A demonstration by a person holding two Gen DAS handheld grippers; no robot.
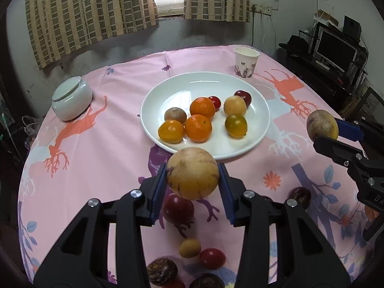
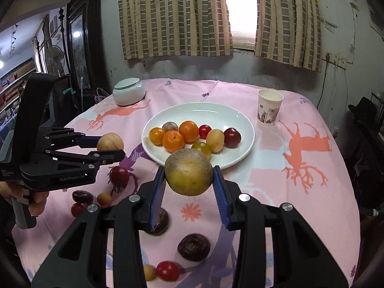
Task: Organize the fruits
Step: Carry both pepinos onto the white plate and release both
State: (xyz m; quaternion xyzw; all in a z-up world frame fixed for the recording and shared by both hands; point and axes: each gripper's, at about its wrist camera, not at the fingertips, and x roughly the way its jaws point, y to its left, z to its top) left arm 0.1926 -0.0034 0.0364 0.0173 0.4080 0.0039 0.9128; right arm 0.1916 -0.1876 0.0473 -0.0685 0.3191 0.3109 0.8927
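Note:
A white plate (image 1: 254, 141) (image 2: 240, 120) in the middle of the table carries several fruits: oranges (image 1: 202, 107), yellowish ones and small red ones. My left gripper (image 1: 193, 177) is shut on a round yellow-brown fruit (image 1: 192, 173), lifted just before the plate's near rim; from the right wrist view that gripper (image 2: 112, 147) and its fruit (image 2: 110, 141) hang at the left. My right gripper (image 2: 189, 176) is shut on a similar yellow-brown fruit (image 2: 189, 172), also raised near the plate's front edge; from the left wrist view it (image 1: 322, 133) hovers at the right with the fruit (image 1: 321, 125).
Loose fruits lie on the pink cloth near me: dark red plums (image 1: 178, 208) (image 2: 118, 174), small red ones (image 1: 212, 258) (image 2: 167, 270), dark wrinkled ones (image 2: 193, 247) (image 1: 162, 270). A lidded white jar (image 1: 72, 98) (image 2: 129, 91) stands at far left, a paper cup (image 1: 246, 63) (image 2: 269, 110) at far right.

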